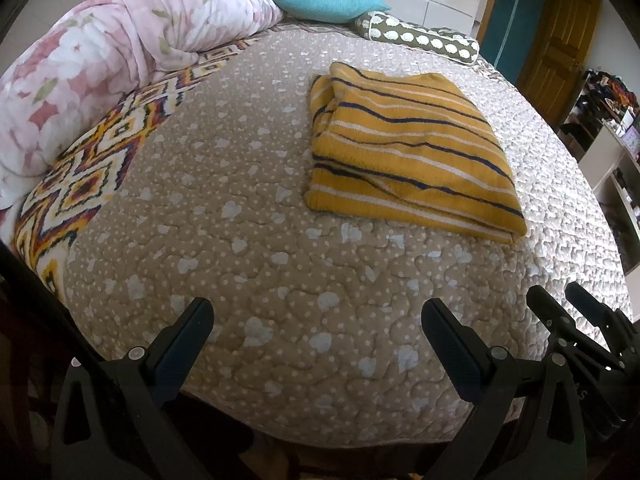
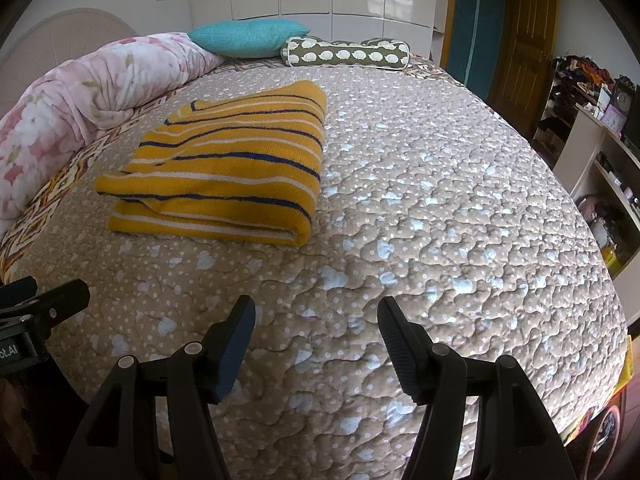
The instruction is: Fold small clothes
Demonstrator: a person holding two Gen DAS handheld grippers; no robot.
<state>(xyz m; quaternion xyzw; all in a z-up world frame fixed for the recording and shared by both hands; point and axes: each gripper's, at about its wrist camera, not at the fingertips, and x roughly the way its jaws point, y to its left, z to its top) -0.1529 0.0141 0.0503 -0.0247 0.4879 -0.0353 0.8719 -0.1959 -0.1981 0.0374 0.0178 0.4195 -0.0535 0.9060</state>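
Quilted bedspread (image 1: 240, 240) bears folded striped garment (image 1: 408, 152), beyond both gaping tongs (image 1: 316, 340) (image 2: 316, 340).

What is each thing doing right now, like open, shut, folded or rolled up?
Striped sweater: folded, lying flat on the bed.
Left gripper: jaws open, empty.
Right gripper: jaws open, empty.
Floral duvet: rolled up.
Wooden door: shut.
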